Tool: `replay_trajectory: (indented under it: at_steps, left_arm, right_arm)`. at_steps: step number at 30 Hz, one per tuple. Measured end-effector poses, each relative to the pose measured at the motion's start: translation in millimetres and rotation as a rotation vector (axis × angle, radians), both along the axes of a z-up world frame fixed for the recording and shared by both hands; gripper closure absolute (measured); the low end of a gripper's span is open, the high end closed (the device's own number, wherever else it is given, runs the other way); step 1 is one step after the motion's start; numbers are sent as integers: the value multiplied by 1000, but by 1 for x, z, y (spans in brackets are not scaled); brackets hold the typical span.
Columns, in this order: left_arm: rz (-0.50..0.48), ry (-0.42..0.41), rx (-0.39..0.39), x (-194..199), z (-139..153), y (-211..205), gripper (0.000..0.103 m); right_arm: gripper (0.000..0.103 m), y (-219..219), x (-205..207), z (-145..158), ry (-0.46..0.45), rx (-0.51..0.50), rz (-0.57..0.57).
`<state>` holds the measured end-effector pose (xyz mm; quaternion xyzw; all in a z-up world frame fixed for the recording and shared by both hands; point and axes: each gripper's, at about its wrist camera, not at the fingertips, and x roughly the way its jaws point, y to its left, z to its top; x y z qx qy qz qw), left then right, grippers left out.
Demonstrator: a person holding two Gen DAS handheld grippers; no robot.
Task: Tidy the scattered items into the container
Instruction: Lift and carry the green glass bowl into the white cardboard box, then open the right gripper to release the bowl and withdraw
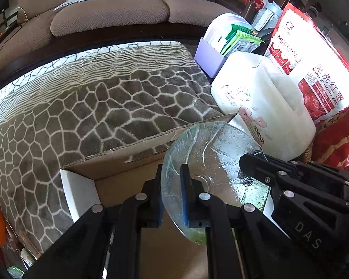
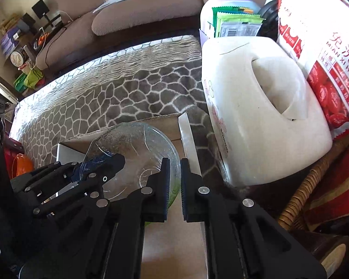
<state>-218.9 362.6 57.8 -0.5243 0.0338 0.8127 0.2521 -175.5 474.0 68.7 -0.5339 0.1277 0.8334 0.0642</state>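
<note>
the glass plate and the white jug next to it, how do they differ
The glass plate is clear and flat; the white jug is opaque and bulky. The plate is held over the open cardboard box by the left gripper and right gripper; the jug rests untouched outside the box.

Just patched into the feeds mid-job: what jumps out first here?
A clear textured glass dish, gripped on opposite rims by the left hand-held gripper and right hand-held gripper, sits low over the open brown cardboard box. Right of it stands a white plastic tissue box with pink flowers, with a bright red-and-white snack bag of dried dates behind it. The box rests on a grey cobble-patterned plush mat.
</note>
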Motion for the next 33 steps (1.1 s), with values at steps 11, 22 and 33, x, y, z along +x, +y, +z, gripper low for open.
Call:
replay_trajectory:
  at_steps: [11,22,33]
  left_arm:
    - [-3,13,-37,-7,5,5,90]
    - [32,31,46,18,61,-63,80]
    - [166,48,-48,63,71,-223,54]
  right_arm:
    - [91,2,-5,7,7,-12,-10]
    - [84,-18,33,74,124,-36,12]
    - [84,-145,54,84,122,-88,231]
